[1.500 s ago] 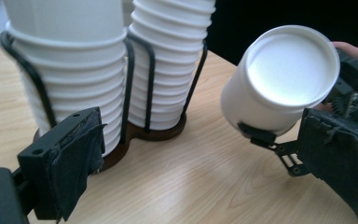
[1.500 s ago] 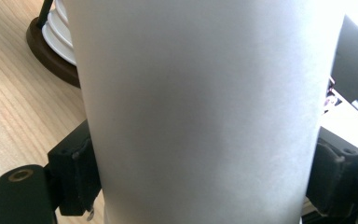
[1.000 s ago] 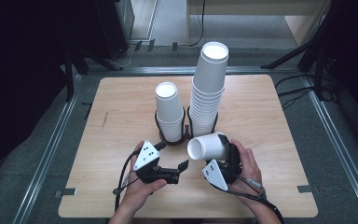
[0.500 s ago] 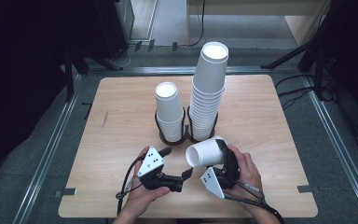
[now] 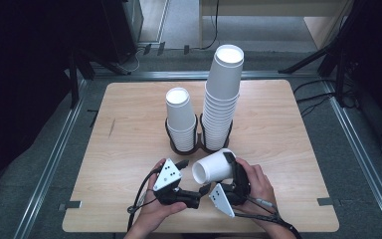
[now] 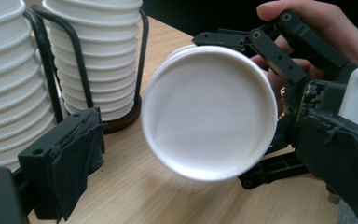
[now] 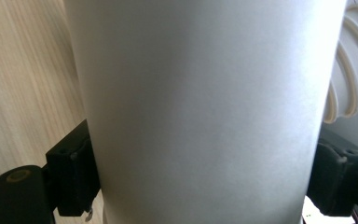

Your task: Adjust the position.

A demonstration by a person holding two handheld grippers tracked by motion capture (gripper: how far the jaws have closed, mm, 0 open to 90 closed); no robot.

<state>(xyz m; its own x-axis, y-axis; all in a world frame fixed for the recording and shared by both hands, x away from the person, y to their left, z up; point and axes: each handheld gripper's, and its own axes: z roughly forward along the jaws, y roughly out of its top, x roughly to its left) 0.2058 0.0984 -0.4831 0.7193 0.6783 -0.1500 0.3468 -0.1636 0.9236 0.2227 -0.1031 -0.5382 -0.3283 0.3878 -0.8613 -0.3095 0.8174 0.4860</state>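
Wooden table [image 5: 129, 114], two cup stacks [image 5: 181, 122] in black holders at its middle.
My right gripper [image 5: 231, 172] clamps a white cup [image 5: 213, 167] by its sides, held sideways near the front edge; my left gripper [image 5: 191, 196] faces the cup, jaws standing wide, touching nothing.

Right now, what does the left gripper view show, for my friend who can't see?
A white paper cup lies sideways with its bottom facing the camera, gripped by the right gripper. Behind it, two stacks of cups stand in black wire holders on a wooden table.
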